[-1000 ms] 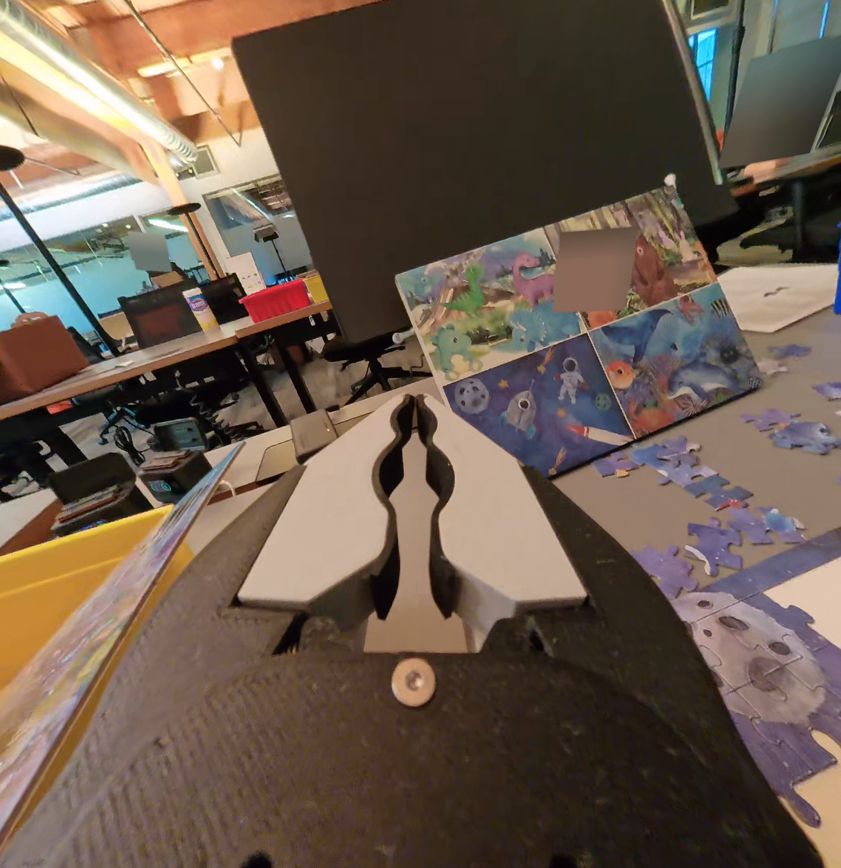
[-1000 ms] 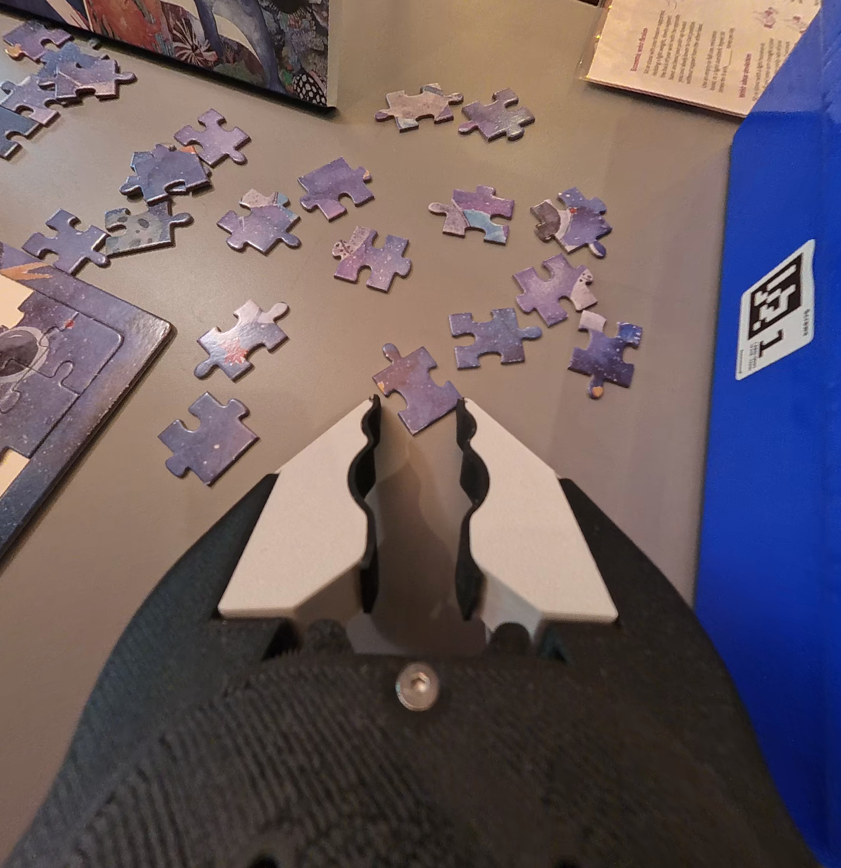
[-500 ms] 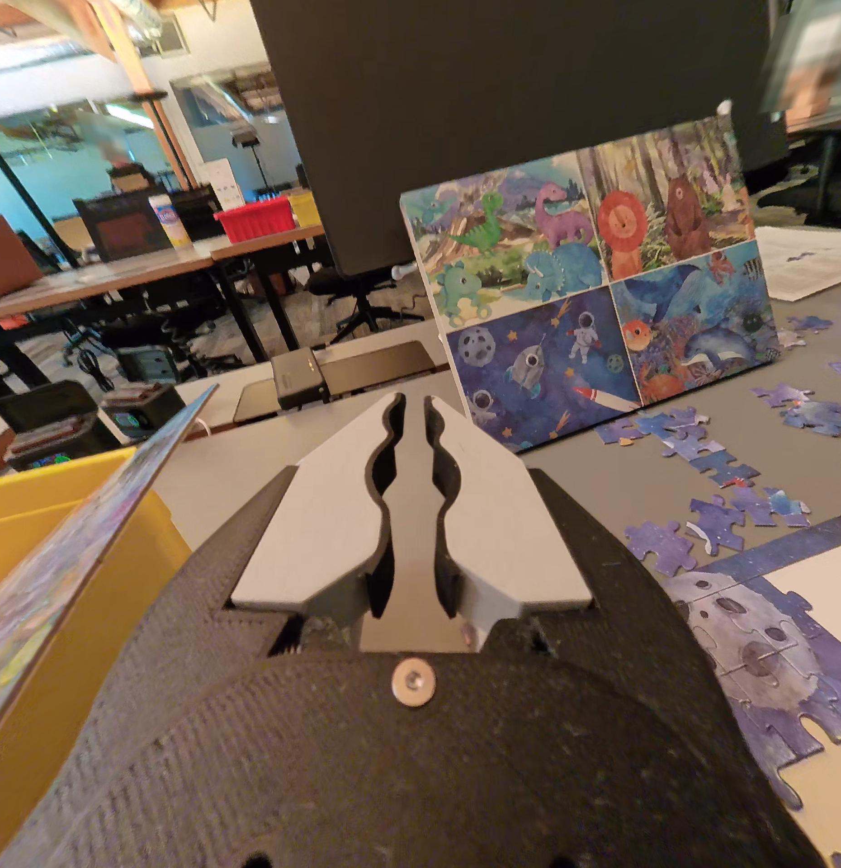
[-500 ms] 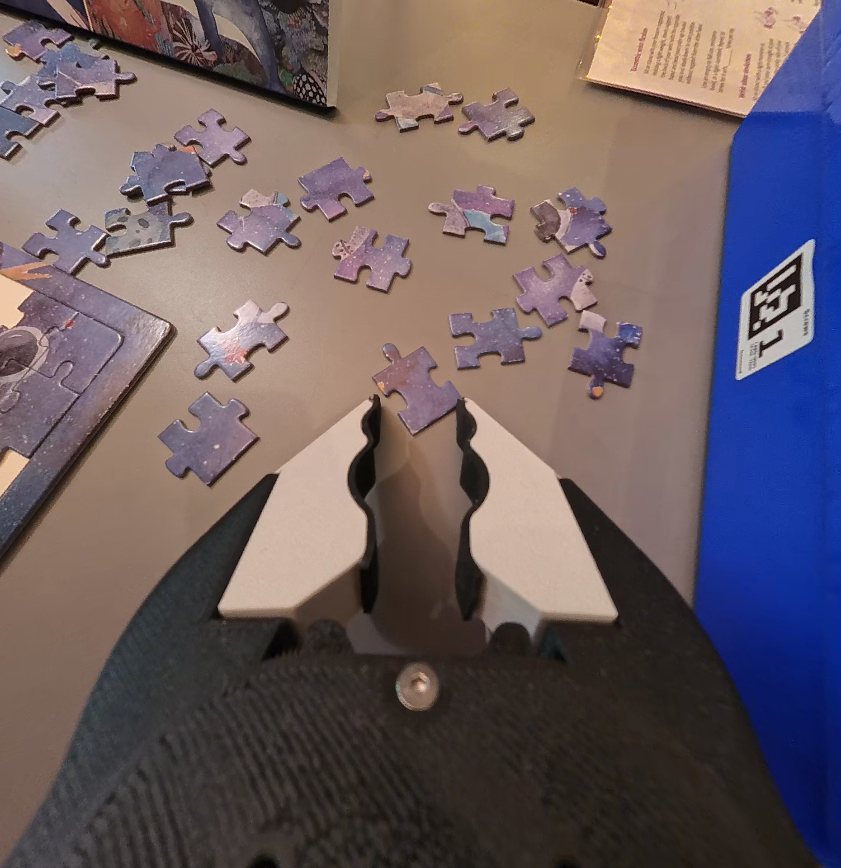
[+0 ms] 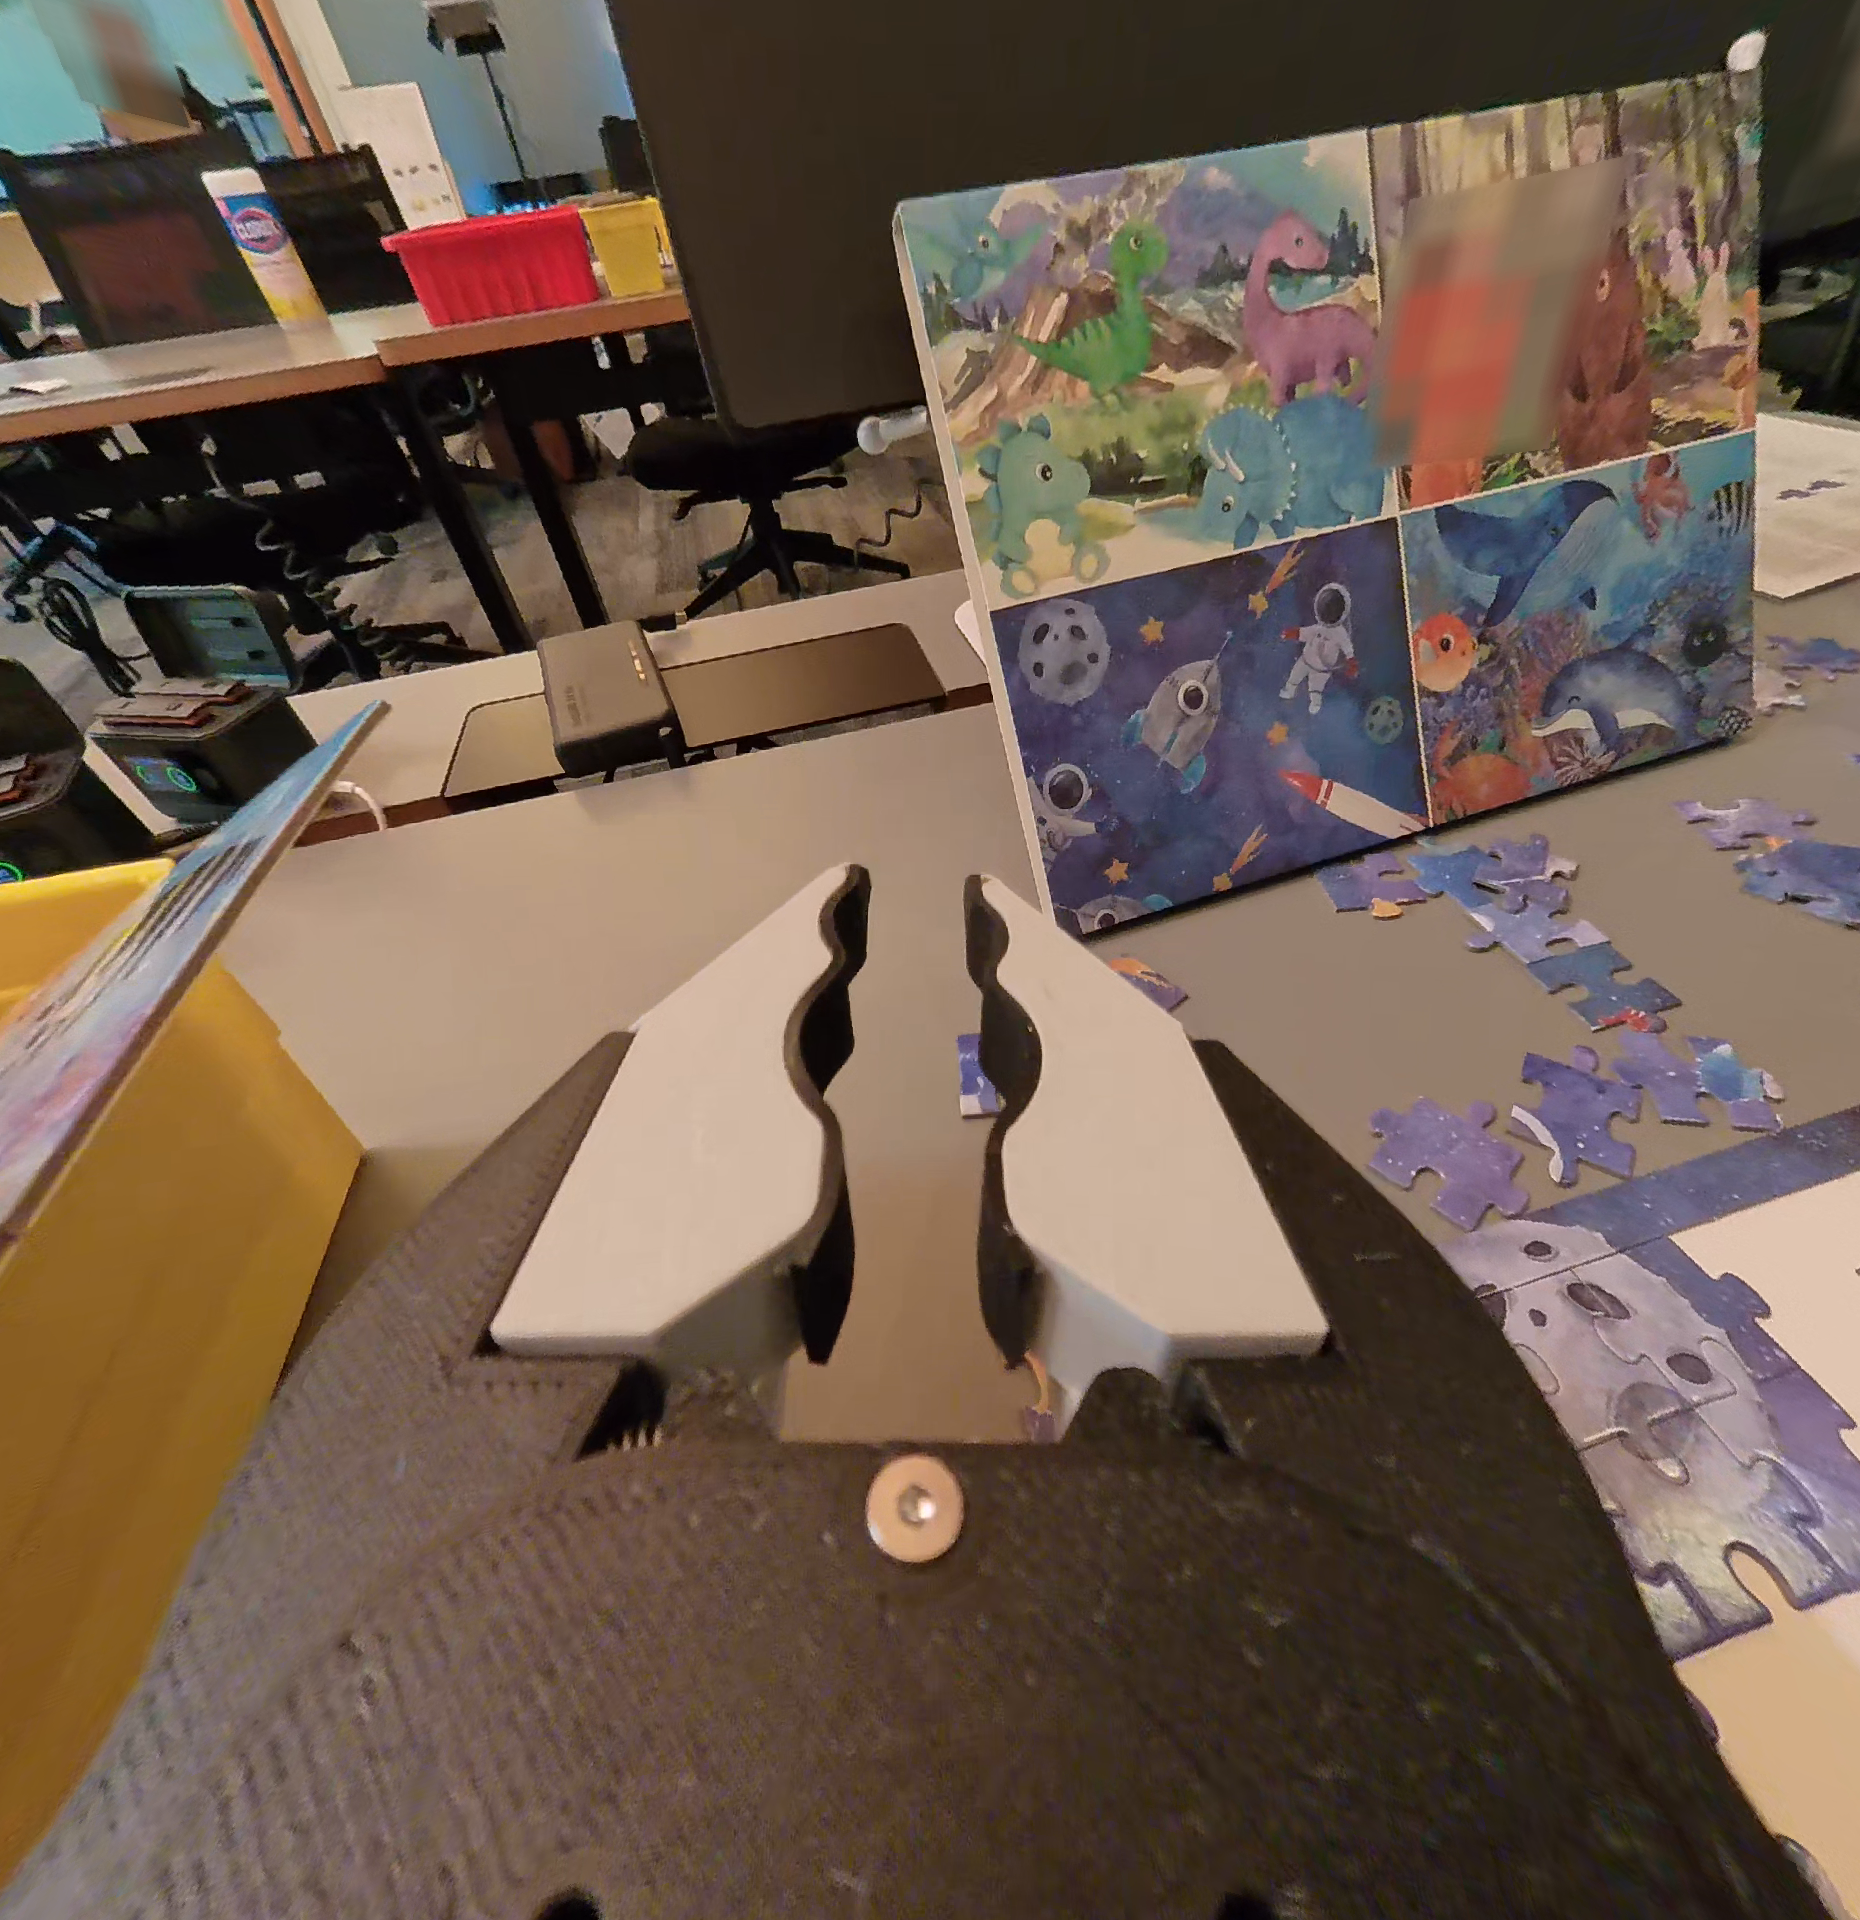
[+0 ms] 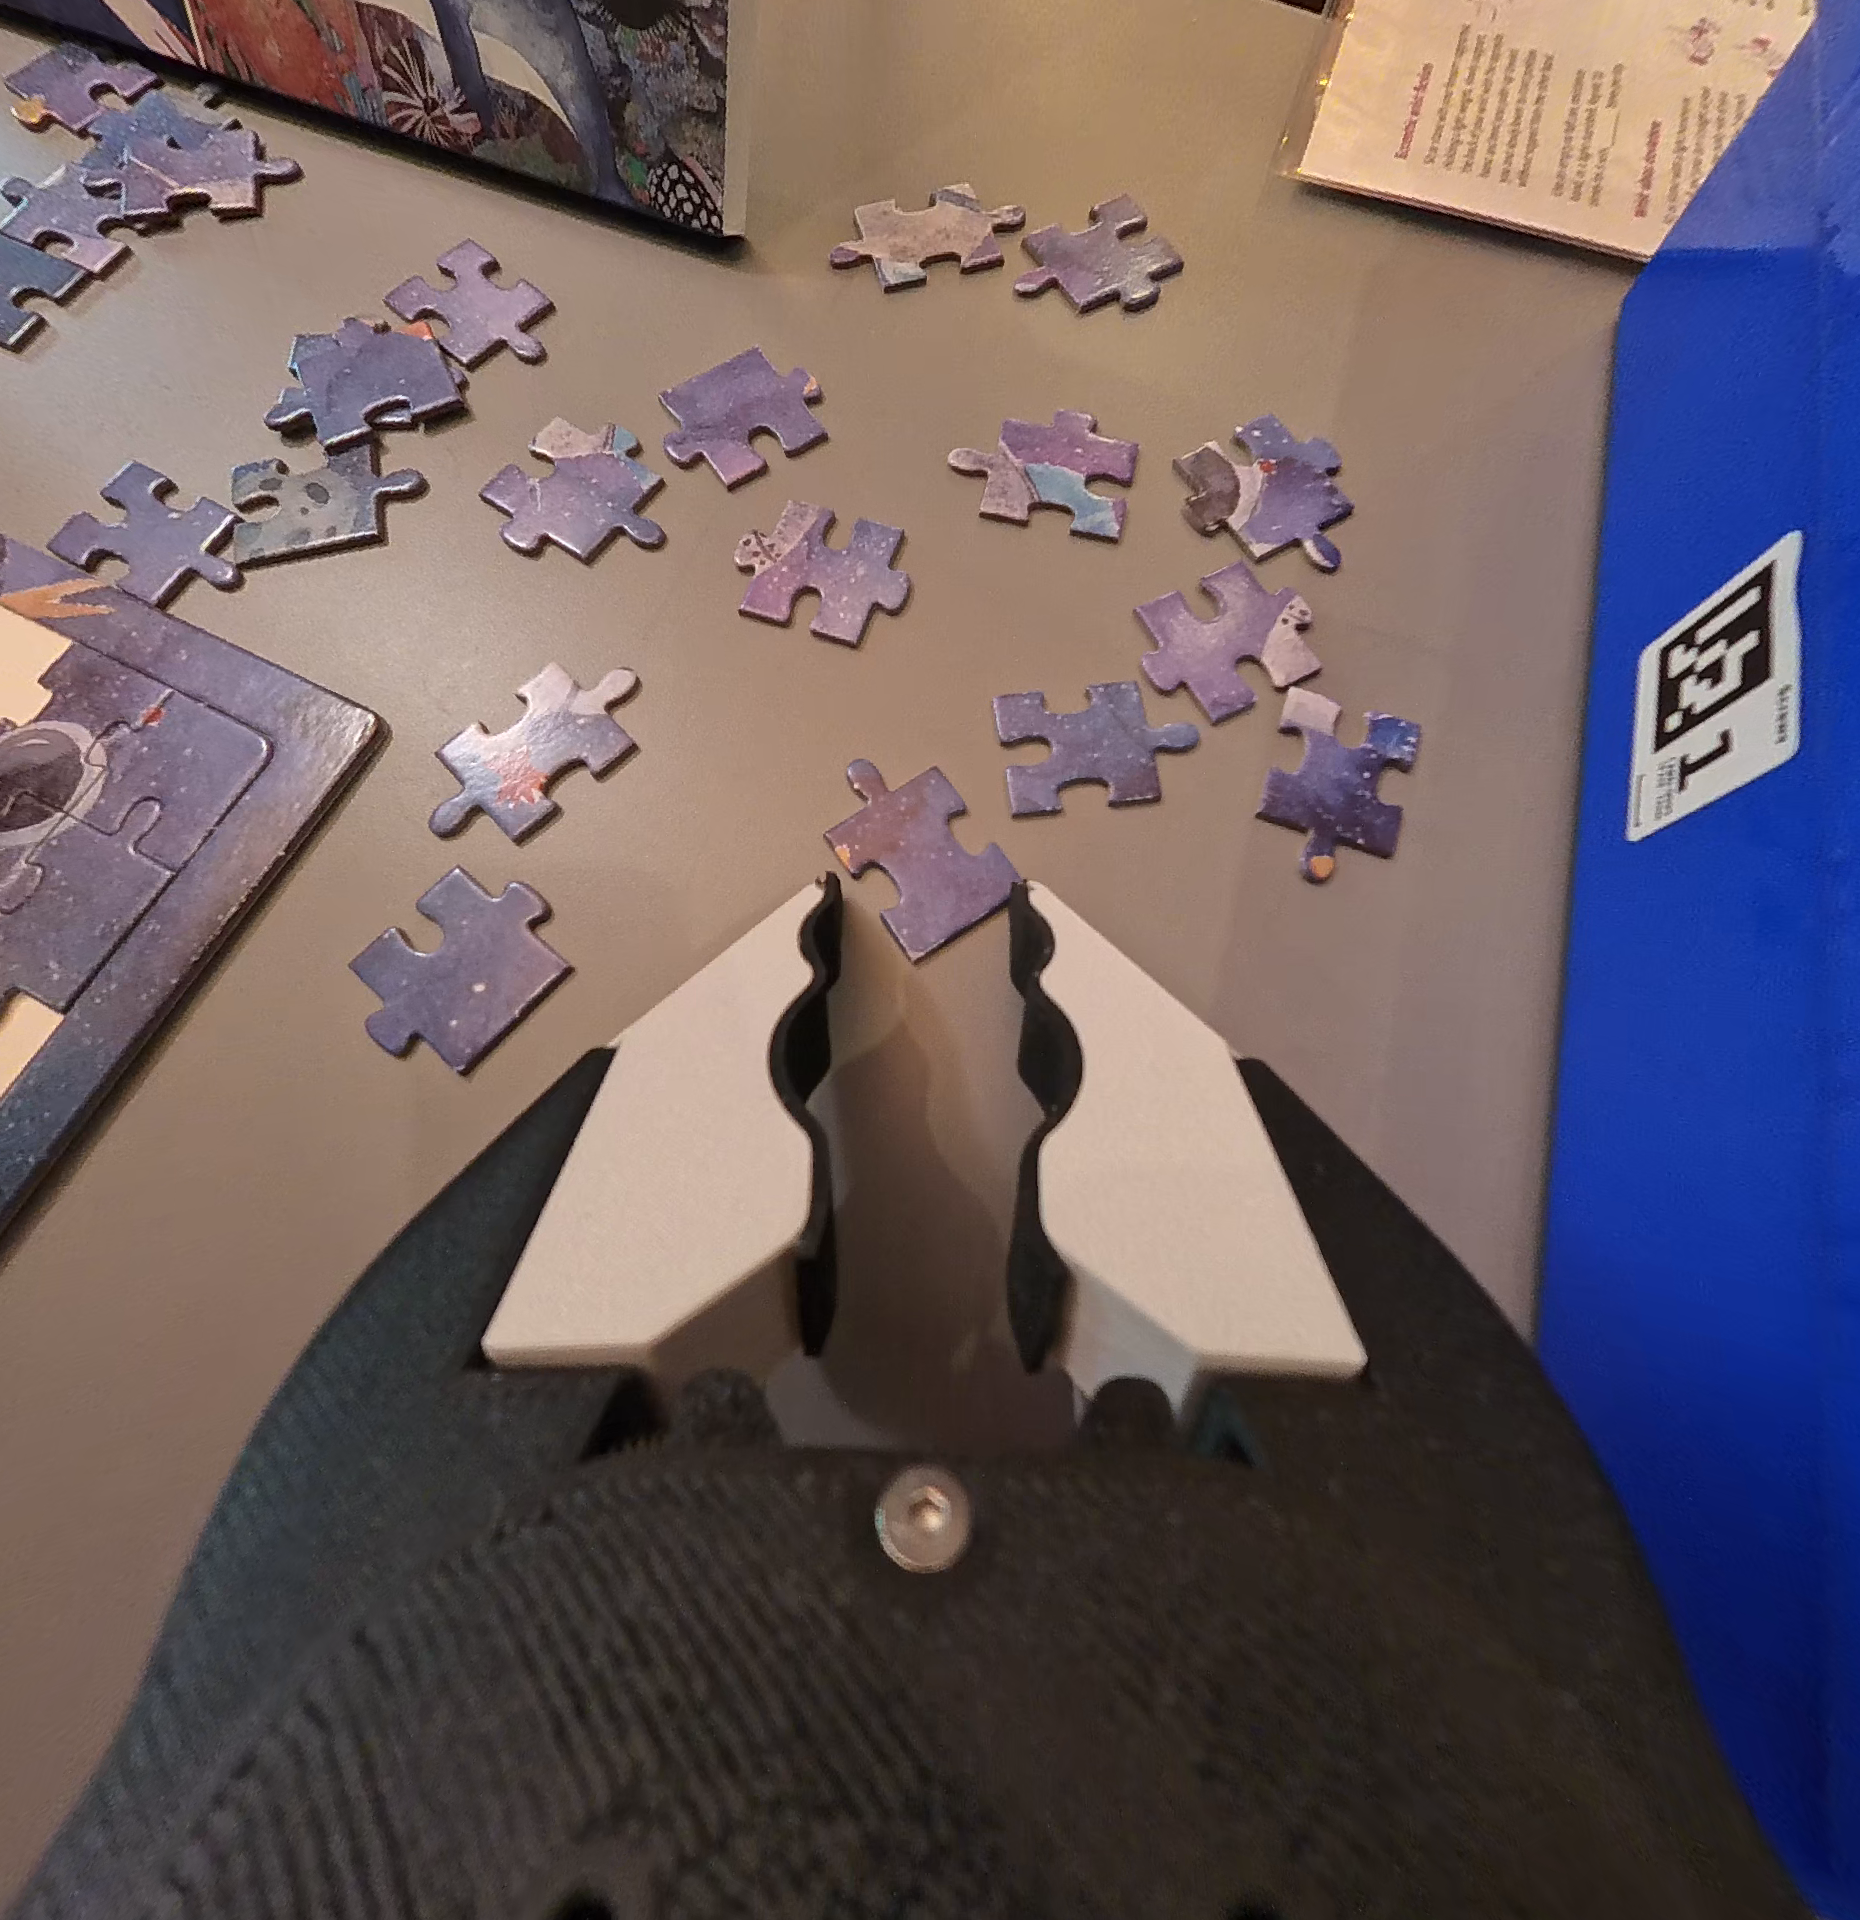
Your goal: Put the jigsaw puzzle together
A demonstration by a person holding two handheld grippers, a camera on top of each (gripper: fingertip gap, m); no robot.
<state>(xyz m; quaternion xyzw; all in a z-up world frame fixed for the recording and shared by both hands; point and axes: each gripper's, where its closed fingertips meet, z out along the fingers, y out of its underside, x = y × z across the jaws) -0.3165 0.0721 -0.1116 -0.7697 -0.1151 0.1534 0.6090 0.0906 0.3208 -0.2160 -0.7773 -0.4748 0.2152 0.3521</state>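
Parting now, your left gripper (image 5: 913,883) is showing a narrow slot between jaws that were pressed together a moment ago, and its view is dipping down toward the grey worktop (image 5: 552,935). Nothing is sitting in that slot; a blue puzzle piece (image 5: 973,1075) is lying flat on the worktop under the right-hand finger. You're hovering just beside the upright picture box (image 5: 1321,499) standing toward the worktop's far edge, with the yellow bin (image 5: 126,1195) at the left edge and a tilted puzzle board (image 5: 157,956) leaning over it.

Your right gripper (image 6: 926,894) is holding its place, jaws moderately apart and gripping nothing. A purple puzzle piece (image 6: 921,857) is lying flat on the worktop right at the fingertips, its near corner reaching into the gap; whether the right pad is touching it, I cannot tell. Loose pieces (image 6: 822,571) are scattering across the worktop beyond, the partly built puzzle tray (image 6: 178,790) is sitting at the left, the blue bin (image 6: 1736,935) is running along the right edge, and a printed sheet (image 6: 1508,114) is lying in the far right corner.
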